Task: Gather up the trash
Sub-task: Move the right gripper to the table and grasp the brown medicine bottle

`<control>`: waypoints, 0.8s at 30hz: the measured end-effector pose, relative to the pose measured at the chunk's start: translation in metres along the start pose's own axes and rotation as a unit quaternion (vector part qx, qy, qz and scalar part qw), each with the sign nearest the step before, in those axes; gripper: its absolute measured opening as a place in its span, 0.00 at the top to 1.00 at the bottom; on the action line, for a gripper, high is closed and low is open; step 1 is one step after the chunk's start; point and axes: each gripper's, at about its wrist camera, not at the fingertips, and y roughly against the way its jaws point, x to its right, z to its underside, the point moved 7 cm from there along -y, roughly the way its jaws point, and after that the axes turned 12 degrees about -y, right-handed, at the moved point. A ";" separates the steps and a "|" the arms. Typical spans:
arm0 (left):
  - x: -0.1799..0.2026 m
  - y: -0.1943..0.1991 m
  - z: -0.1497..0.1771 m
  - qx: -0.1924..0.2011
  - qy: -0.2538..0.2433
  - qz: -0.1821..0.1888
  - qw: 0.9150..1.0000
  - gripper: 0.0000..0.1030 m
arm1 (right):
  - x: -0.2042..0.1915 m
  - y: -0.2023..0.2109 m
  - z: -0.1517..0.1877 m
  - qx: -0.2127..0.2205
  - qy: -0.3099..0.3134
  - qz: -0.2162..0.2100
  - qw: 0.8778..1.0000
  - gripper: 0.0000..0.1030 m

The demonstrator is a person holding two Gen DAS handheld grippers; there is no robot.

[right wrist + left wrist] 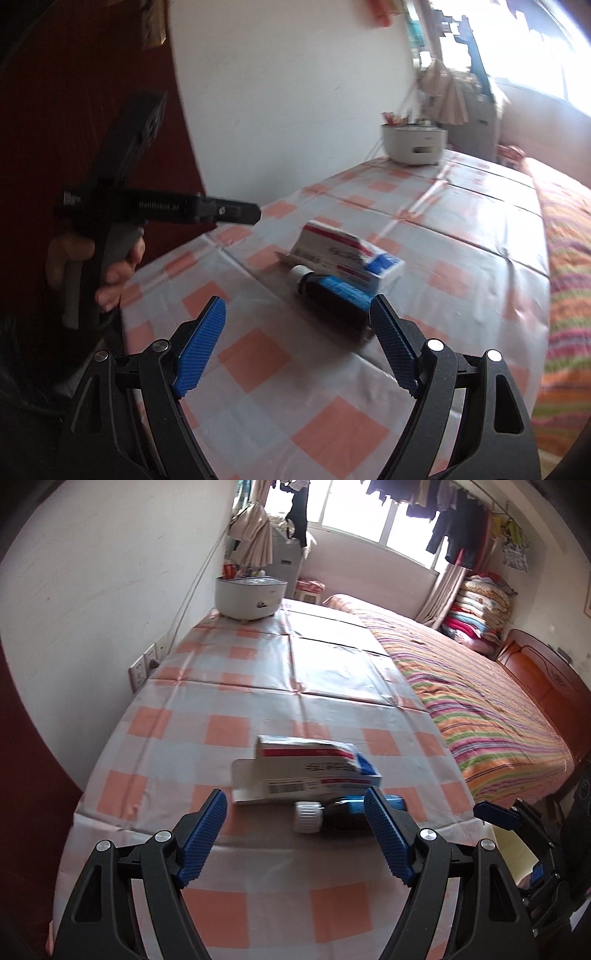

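The left hand-held gripper [295,805] stands nearest the lens, its blue pads spread wide and holding nothing. Just beyond them, toward 12 o'clock, lies the trash: a white, red and blue carton [306,771] on the checked worktop [184,709], with a dark bottle [343,810] with a white cap touching its near side. The right hand-held gripper [297,314] is likewise released and empty, with the bottle's base close to its right pad at 1 o'clock. A white appliance [251,596] sits at the worktop's far end. A striped bed [480,701] lies at 3 o'clock.
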 end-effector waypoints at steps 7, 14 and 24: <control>-0.048 0.006 0.013 -0.008 0.044 -0.012 0.999 0.28 | -0.026 -0.061 0.000 -0.093 0.104 -0.008 0.990 0.30; -0.066 0.011 0.016 -0.008 0.058 -0.012 0.998 0.28 | -0.005 -0.100 0.003 -0.172 0.147 0.024 0.974 0.33; -0.069 0.009 0.016 -0.013 0.060 -0.013 0.998 0.28 | 0.011 -0.113 -0.003 -0.220 0.178 0.062 0.957 0.42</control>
